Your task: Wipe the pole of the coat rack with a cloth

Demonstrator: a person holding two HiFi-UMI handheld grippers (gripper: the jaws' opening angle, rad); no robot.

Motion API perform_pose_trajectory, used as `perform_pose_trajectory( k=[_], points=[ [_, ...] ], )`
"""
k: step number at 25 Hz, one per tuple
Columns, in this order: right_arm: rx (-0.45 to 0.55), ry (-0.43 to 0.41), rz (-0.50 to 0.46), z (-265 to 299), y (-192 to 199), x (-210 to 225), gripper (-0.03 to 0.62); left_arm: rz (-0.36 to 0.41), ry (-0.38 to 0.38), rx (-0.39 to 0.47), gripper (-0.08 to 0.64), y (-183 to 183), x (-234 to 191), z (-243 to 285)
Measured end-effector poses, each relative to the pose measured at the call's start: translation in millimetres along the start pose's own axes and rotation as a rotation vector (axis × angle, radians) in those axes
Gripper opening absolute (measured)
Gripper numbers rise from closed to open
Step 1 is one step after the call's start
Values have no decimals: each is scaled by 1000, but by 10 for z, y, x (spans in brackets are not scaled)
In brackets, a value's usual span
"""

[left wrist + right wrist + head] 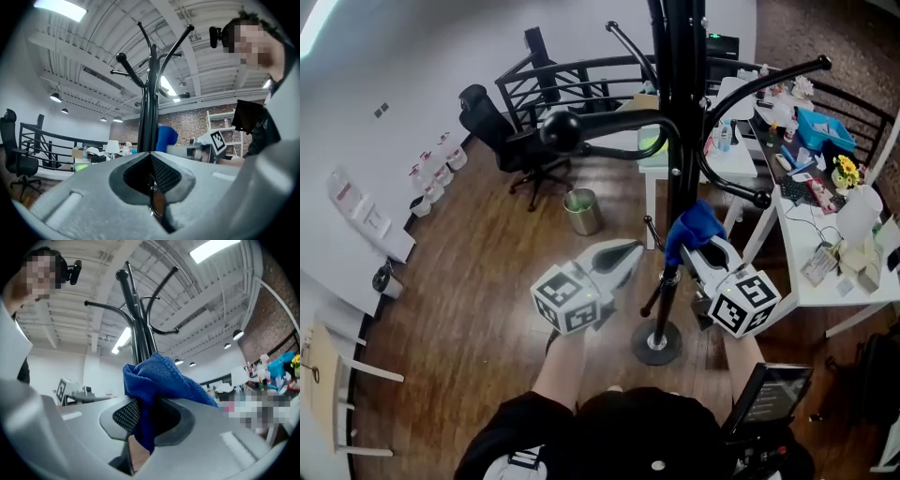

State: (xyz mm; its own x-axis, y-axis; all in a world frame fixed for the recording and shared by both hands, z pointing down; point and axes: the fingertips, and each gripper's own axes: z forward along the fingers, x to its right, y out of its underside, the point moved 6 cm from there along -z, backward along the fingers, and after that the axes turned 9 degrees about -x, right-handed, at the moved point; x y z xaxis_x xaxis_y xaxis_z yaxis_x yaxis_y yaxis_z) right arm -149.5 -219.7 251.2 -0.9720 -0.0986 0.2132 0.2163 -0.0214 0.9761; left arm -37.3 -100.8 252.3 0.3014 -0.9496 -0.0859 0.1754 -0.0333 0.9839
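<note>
The black coat rack pole (680,141) rises from a round base (657,342) on the wood floor, with curved hooks spreading near the top. My right gripper (698,242) is shut on a blue cloth (694,225), and the cloth presses against the pole's right side low down. In the right gripper view the blue cloth (159,380) bunches out of the jaws in front of the pole (138,341). My left gripper (623,255) hovers left of the pole, shut and holding nothing. The left gripper view looks up the pole (149,112) and catches the cloth (166,138) beyond it.
A white desk (853,281) crowded with small items stands to the right. A black office chair (511,145) and a metal waste bin (581,211) sit at the back left by a black railing (572,75). A dark tablet-like panel (766,396) is near my right side.
</note>
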Motion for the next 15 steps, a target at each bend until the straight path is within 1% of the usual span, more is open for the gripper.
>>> perform_pose_trajectory(
  k=[3, 5, 6, 8, 10, 12, 14, 15],
  points=[
    [136, 6, -74, -31, -719, -235, 72, 20, 46, 36, 2, -111, -41, -13],
    [194, 51, -108, -15, -981, -347, 72, 39, 90, 55, 2, -180, -119, -29],
    [207, 80, -120, 6, -1010, -390, 72, 47, 117, 66, 2, -213, -178, -52],
    [206, 143, -108, 62, -870, -468, 72, 64, 182, 87, 2, -255, -333, -156],
    [164, 234, -53, 130, -535, -497, 71, 84, 257, 91, 2, -235, -561, -300],
    [114, 359, 21, 185, -93, -395, 71, 93, 320, 77, 2, -116, -877, -377],
    [90, 492, 96, 199, 340, -175, 71, 93, 383, 56, 2, 53, -1192, -329],
    [86, 565, 117, 180, 512, -85, 71, 92, 429, 44, 2, 124, -1302, -269]
  ],
)
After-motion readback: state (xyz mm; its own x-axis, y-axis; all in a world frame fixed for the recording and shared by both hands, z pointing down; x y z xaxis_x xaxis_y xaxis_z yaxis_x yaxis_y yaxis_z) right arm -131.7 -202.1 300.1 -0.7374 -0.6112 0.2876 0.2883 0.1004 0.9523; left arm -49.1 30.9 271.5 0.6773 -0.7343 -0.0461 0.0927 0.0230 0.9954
